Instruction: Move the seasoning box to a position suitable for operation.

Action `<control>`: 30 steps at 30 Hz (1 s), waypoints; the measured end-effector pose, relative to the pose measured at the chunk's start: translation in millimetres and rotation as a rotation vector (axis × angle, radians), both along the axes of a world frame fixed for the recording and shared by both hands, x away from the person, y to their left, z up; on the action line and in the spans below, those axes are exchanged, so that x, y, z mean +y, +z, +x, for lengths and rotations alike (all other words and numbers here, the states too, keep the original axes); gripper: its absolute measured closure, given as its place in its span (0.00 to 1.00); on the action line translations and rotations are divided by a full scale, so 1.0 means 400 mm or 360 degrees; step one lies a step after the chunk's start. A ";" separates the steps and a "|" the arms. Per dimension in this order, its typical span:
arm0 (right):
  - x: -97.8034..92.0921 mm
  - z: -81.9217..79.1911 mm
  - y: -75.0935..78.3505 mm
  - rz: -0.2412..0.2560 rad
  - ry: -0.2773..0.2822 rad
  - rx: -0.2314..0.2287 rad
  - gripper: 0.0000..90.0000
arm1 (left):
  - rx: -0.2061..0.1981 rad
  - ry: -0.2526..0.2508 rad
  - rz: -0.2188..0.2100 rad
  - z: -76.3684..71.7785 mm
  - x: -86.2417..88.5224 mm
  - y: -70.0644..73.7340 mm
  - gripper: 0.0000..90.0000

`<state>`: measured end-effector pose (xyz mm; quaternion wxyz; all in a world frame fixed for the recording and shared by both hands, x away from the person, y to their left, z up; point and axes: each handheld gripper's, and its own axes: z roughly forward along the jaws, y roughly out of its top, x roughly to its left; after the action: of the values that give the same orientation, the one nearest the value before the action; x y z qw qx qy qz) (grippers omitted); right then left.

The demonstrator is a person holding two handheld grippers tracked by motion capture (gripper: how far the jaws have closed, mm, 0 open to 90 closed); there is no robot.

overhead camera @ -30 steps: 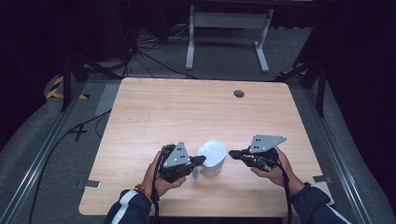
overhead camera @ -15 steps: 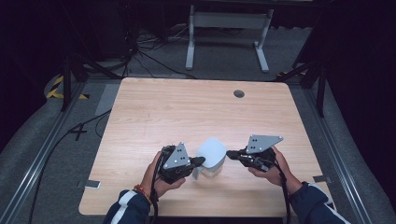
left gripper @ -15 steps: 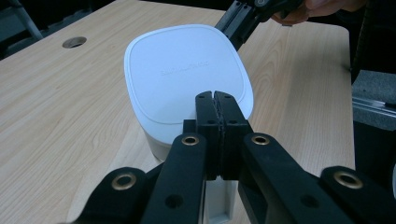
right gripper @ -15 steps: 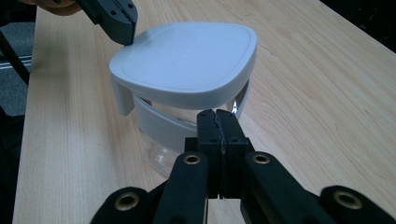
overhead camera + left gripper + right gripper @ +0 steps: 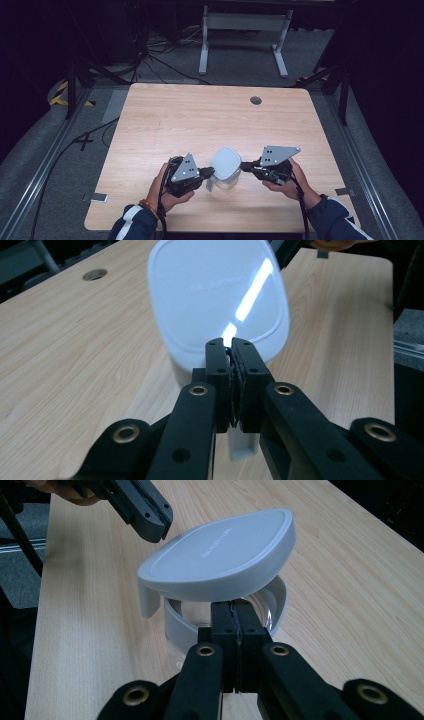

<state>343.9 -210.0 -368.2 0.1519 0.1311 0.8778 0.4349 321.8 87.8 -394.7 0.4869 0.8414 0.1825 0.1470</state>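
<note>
A small clear jug (image 5: 223, 184) with a grey rim (image 5: 175, 622) stands near the table's front edge. Its white lid (image 5: 220, 555) is tilted and raised off the rim. My right gripper (image 5: 232, 607) is shut on the lid's near edge, reaching in from the jug's right (image 5: 244, 165). My left gripper (image 5: 231, 347) is shut, its tips against the lid (image 5: 215, 295) on the opposite side, above the jug's handle (image 5: 242, 445). In the right gripper view the left gripper (image 5: 162, 522) sits just behind the lid with nothing visible between its jaws.
The light wooden table (image 5: 200, 120) has a round cable hole (image 5: 256, 100) at the back right. A grey metal stand (image 5: 240, 30) and cables lie on the floor beyond the far edge.
My right gripper has edged a little left, closer to the jug. The left gripper and the jug stay where they were.
</note>
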 end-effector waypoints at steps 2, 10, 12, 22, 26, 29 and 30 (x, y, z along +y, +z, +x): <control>0.005 -0.002 0.004 0.0008 0.0007 -0.0003 1.00 | 0.0002 0.0036 0.0029 0.000 0.024 -0.006 0.95; 0.018 0.000 0.005 0.0011 0.0031 0.0005 1.00 | 0.0086 0.0313 0.0208 0.039 0.163 -0.088 0.79; 0.020 0.000 0.005 0.0006 0.0031 0.0008 1.00 | 0.0116 0.0435 0.0300 0.053 0.201 -0.109 0.71; 0.027 -0.004 0.013 0.0024 0.0075 0.0006 1.00 | 0.0245 0.0609 0.0235 0.079 0.300 -0.163 0.55; 0.031 -0.010 0.017 0.0032 0.0086 -0.0005 1.00 | 0.0248 0.0631 0.0221 0.077 0.307 -0.168 0.54; 0.037 -0.017 0.024 0.0040 0.0100 -0.0026 1.00 | 0.0278 0.0669 0.0232 0.077 0.314 -0.187 0.51; 0.037 -0.017 0.024 0.0040 0.0100 -0.0026 1.00 | 0.0278 0.0669 0.0232 0.077 0.314 -0.187 0.48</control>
<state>337.0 -195.3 -358.7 0.1436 0.1018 0.8747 0.4516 352.7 213.5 -469.6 0.3661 0.8274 0.3838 0.1846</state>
